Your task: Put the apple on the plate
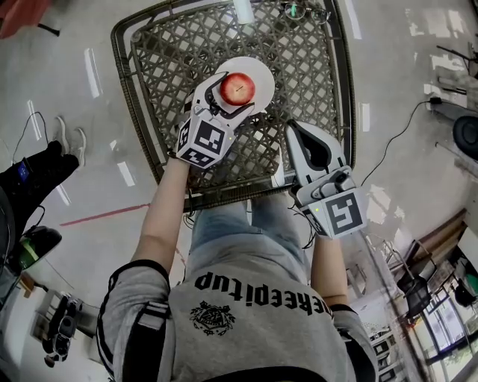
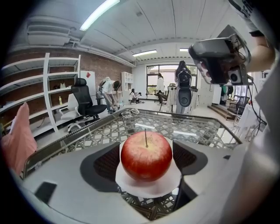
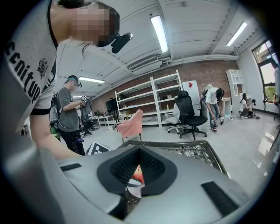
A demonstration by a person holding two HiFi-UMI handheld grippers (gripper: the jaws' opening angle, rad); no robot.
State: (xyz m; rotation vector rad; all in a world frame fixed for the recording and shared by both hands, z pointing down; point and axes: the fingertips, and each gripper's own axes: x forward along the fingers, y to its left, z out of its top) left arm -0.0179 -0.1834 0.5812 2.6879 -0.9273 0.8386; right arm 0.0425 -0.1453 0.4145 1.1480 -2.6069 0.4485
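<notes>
A red apple (image 1: 237, 88) (image 2: 146, 156) sits on the small white plate (image 1: 258, 70) (image 2: 151, 187) near the middle of the wicker table. My left gripper (image 1: 228, 95) (image 2: 146, 159) is shut on the apple, a dark pad against each side. My right gripper (image 1: 294, 131) (image 3: 139, 151) hangs shut over the table's near right part, holding nothing. Through the slit under its pads, the right gripper view shows a sliver of the apple (image 3: 137, 176) and the plate (image 3: 133, 191).
The table (image 1: 172, 52) has a glass top over lattice weave and a raised dark rim. A pair of glasses (image 1: 302, 10) (image 2: 129, 113) lies at its far edge. A pink cloth (image 3: 131, 124) hangs nearby. Other people, shelves and office chairs stand around the room.
</notes>
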